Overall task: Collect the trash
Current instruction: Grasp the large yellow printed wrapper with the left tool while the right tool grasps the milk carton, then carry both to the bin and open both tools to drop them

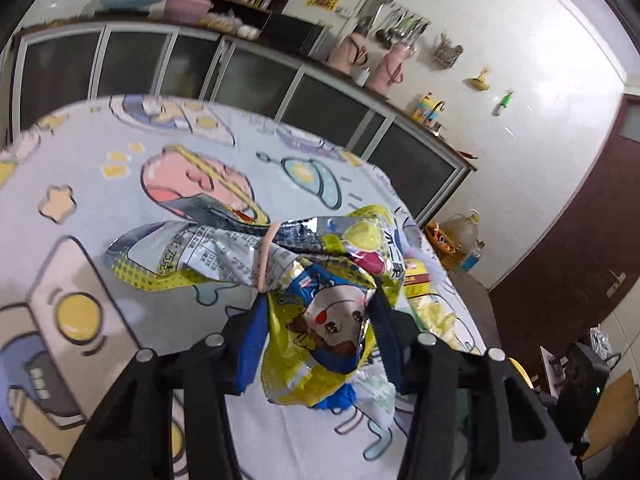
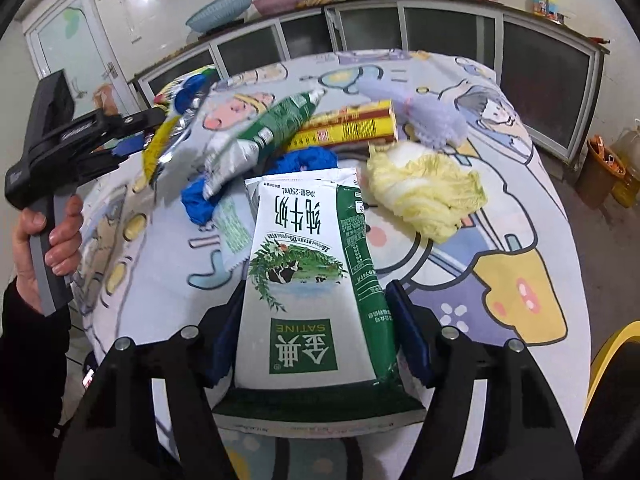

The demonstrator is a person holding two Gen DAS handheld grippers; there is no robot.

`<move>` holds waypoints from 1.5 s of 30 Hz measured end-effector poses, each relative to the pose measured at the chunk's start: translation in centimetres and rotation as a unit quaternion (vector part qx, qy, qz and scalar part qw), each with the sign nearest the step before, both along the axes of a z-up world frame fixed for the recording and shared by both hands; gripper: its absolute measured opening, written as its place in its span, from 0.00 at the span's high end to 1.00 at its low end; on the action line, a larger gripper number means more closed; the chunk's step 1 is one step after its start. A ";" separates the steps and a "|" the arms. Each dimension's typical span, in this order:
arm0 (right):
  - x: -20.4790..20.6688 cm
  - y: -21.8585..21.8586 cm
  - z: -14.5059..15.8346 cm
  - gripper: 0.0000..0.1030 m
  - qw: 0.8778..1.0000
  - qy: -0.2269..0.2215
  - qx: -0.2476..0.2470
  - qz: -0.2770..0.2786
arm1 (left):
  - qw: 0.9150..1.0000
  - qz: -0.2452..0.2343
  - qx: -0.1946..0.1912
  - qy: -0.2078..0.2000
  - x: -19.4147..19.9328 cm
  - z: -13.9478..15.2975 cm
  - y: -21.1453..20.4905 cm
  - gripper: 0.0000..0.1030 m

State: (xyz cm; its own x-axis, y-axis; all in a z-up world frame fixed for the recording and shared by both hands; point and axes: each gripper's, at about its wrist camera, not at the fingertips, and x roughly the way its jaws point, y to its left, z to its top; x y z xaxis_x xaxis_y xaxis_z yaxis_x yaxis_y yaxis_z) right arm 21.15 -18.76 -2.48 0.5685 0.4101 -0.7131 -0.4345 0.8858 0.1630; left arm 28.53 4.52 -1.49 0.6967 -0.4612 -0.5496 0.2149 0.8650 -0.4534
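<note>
A crumpled yellow, blue and silver snack bag (image 1: 320,320), tied with a pink rubber band (image 1: 266,256), sits between the blue pads of my left gripper (image 1: 318,300), which is shut on it. The right wrist view shows the same left gripper (image 2: 148,136) at the table's left edge holding that snack bag (image 2: 168,136). A white and green milk carton (image 2: 308,240) lies lengthwise between the fingers of my right gripper (image 2: 316,292), whose pads press its sides.
On the cartoon-print tablecloth (image 2: 500,240) lie a green tube (image 2: 272,128), a yellow and red box (image 2: 348,124), blue plastic (image 2: 200,200), a cabbage leaf (image 2: 424,192) and a purple mesh (image 2: 424,112). A hand (image 2: 60,232) holds the left gripper. An orange bin (image 2: 600,172) stands on the floor.
</note>
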 end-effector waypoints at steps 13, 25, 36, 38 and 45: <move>-2.7 -1.0 1.9 0.37 1.000 -0.026 0.008 -0.010 | 0.998 0.015 0.048 -0.035 -5.9 3.0 2.9 0.55; -5.0 -5.6 2.2 0.37 0.997 -0.034 0.028 -0.064 | 0.996 -0.032 0.059 -0.053 -8.8 3.9 -0.4 0.55; -7.3 -13.1 3.0 0.37 0.988 -0.055 0.039 -0.142 | 0.987 -0.126 0.071 -0.068 -8.7 4.8 -9.3 0.55; -7.7 -15.1 3.0 0.37 0.984 -0.058 0.041 -0.164 | 0.984 -0.147 0.071 -0.070 -8.6 5.0 -11.4 0.55; -9.5 -22.3 3.1 0.91 0.966 -0.064 0.048 -0.244 | 0.964 -0.237 0.080 -0.086 -8.6 5.8 -20.5 0.55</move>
